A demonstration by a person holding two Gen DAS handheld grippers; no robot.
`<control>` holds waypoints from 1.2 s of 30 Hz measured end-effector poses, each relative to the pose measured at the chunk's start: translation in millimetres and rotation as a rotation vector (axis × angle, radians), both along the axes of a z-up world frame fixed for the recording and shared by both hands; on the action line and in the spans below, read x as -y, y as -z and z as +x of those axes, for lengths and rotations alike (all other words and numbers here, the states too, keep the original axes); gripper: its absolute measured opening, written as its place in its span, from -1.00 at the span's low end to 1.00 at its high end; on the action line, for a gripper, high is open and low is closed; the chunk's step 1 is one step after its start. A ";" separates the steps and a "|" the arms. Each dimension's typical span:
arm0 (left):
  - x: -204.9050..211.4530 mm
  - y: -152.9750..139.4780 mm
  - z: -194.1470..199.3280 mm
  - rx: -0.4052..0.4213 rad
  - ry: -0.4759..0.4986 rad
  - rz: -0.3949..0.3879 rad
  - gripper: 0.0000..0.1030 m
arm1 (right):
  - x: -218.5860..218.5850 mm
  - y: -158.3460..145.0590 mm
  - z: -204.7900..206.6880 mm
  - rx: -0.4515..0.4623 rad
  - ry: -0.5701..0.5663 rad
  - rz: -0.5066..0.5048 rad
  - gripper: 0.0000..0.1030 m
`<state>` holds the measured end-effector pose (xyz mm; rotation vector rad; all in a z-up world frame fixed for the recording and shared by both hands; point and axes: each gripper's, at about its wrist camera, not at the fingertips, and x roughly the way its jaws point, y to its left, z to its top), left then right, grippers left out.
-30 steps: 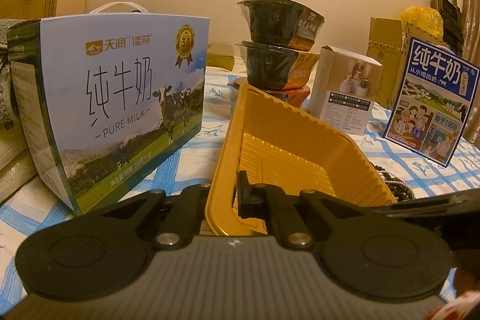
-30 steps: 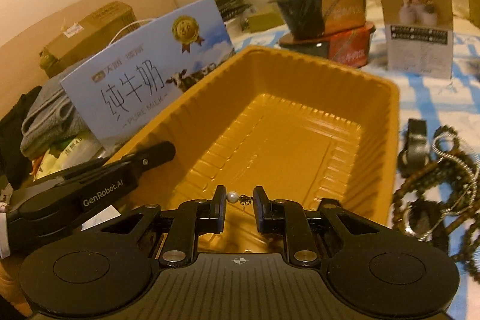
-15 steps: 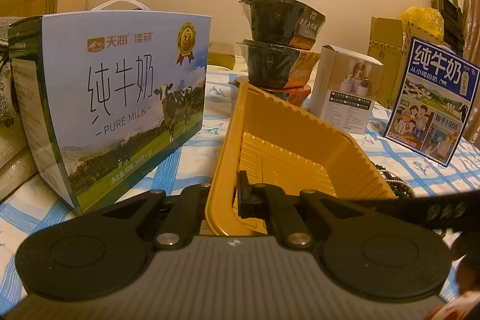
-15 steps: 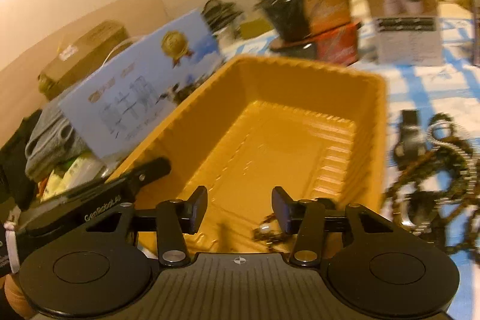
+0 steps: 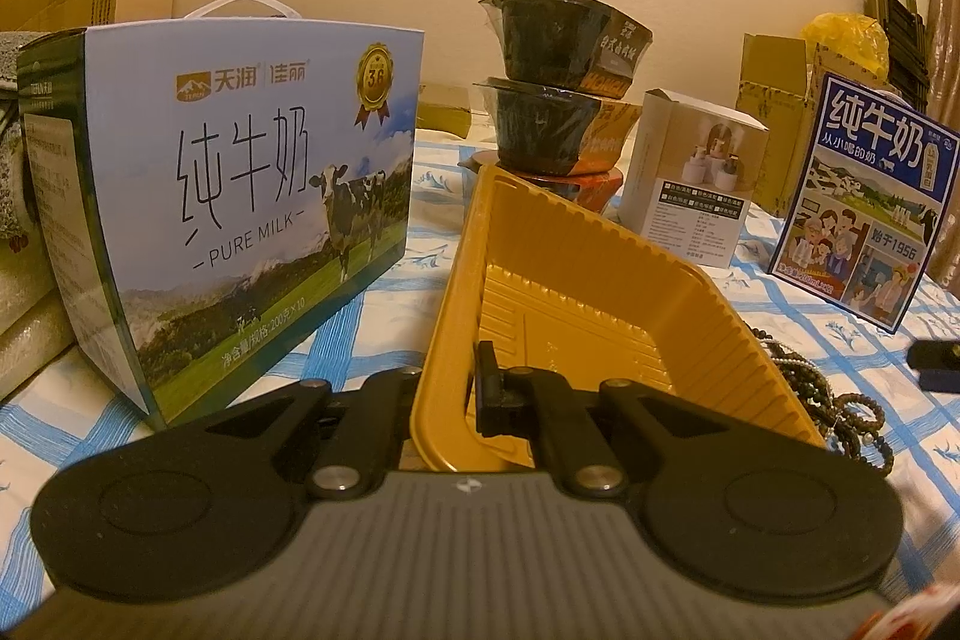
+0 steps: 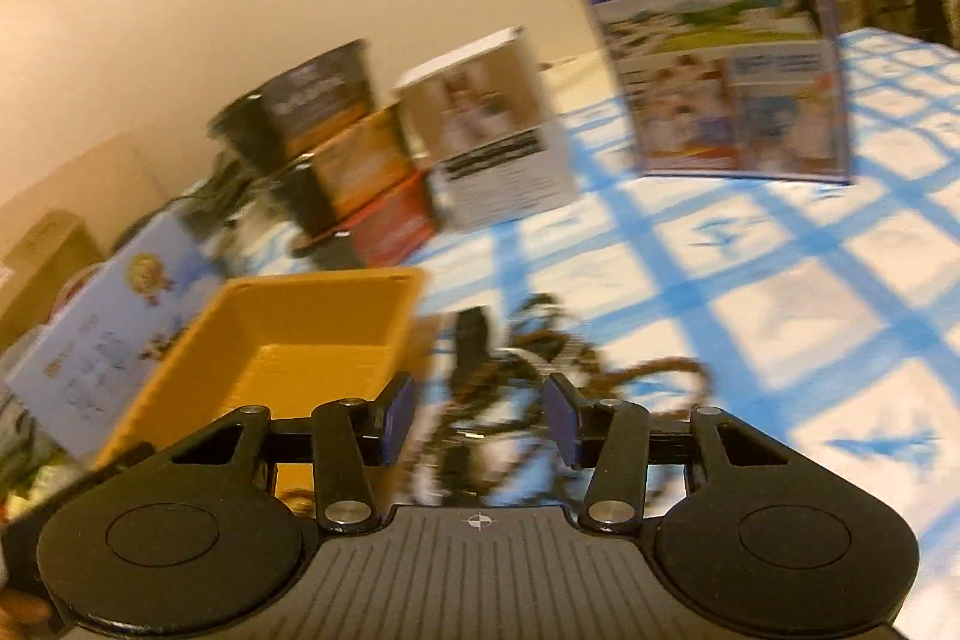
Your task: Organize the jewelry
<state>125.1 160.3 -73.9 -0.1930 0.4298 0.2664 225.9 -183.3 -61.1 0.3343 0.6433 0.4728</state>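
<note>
A yellow plastic tray (image 5: pixel 576 292) sits on the blue checked cloth. My left gripper (image 5: pixel 456 388) is shut on the tray's near left rim and holds it tilted. A tangle of dark bead strands and chains (image 5: pixel 840 400) lies right of the tray. In the blurred right wrist view the tray (image 6: pixel 300 334) is at left and my right gripper (image 6: pixel 477 418) is open and empty, hovering over the bead pile (image 6: pixel 540 358).
A pure milk carton (image 5: pixel 240 196) stands left of the tray. Stacked black bowls (image 5: pixel 558 88), a small white box (image 5: pixel 690 184) and a blue milk box (image 5: pixel 864 196) stand behind it. Cardboard boxes (image 5: pixel 774 112) line the back right.
My right gripper opened and dropped a small pearl chain into the tray, then swung right to above the bead pile. My left gripper kept its hold on the tray rim.
</note>
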 end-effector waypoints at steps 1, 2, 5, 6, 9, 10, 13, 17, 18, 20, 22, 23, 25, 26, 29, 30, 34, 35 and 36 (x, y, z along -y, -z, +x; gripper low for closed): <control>0.1 0.0 0.0 0.000 0.001 0.002 -0.91 | 4.2 1.7 -0.4 -0.001 0.008 -0.019 -0.07; -0.1 0.0 0.0 0.001 0.002 0.002 -0.91 | 7.5 4.1 -1.2 -0.008 0.012 -0.044 -0.07; 0.0 -0.4 0.1 0.001 0.002 0.003 -0.91 | 12.2 13.0 -5.6 -0.014 0.014 -0.112 -0.08; 0.2 -0.2 0.2 0.001 0.003 0.004 -0.91 | 11.2 15.5 -6.9 -0.013 0.010 -0.137 -0.08; 1.0 -0.3 0.2 0.000 0.003 0.008 -0.91 | 5.7 24.8 -11.0 -0.003 -0.010 -0.192 -0.25; 1.1 -0.2 0.5 -0.001 0.003 0.008 -0.91 | 3.9 26.4 -11.8 -0.005 -0.017 -0.206 -0.33; 1.2 -0.4 0.3 -0.001 0.004 0.009 -0.91 | 2.0 32.9 -10.8 -0.008 -0.017 -0.233 -0.38; 1.4 -0.6 0.6 -0.001 0.004 0.011 -0.91 | -1.3 36.2 -5.4 0.002 -0.022 -0.275 -0.48; 1.4 -0.6 0.5 -0.001 0.004 0.010 -0.91 | -2.2 37.3 -3.9 0.003 -0.023 -0.283 -0.53; 1.6 -1.1 0.3 0.001 0.005 0.010 -0.91 | -3.8 40.7 -0.1 -0.003 -0.027 -0.296 -0.61; 2.1 -1.6 -0.3 0.001 0.005 0.012 -0.91 | -4.9 44.5 4.0 -0.016 -0.029 -0.295 -0.64; 2.1 -1.7 -0.4 0.001 0.005 0.012 -0.91 | -5.3 46.3 6.0 -0.023 -0.029 -0.289 -0.64; 2.1 -1.7 -0.6 0.001 0.005 0.012 -0.91 | -6.4 49.5 10.3 -0.038 -0.030 -0.284 -0.64; 2.1 -1.8 -0.5 0.001 0.005 0.013 -0.91 | -7.0 50.8 12.4 -0.043 -0.027 -0.286 -0.64; 1.9 -2.1 -0.5 0.002 0.006 0.014 -0.91 | -8.4 54.3 18.1 -0.057 -0.019 -0.291 -0.64; 1.8 -2.2 -0.3 0.002 0.005 0.014 -0.91 | -9.0 55.2 20.3 -0.060 -0.016 -0.294 -0.64; 1.4 -2.7 -0.2 0.003 0.006 0.013 -0.91 | -12.7 59.1 28.2 -0.066 -0.003 -0.329 -0.64; 1.3 -2.7 -0.3 0.003 0.006 0.013 -0.91 | -13.6 59.9 29.1 -0.062 -0.003 -0.336 -0.64; 1.2 -2.7 -0.4 0.003 0.006 0.013 -0.91 | -15.0 60.2 29.9 -0.056 -0.004 -0.347 -0.64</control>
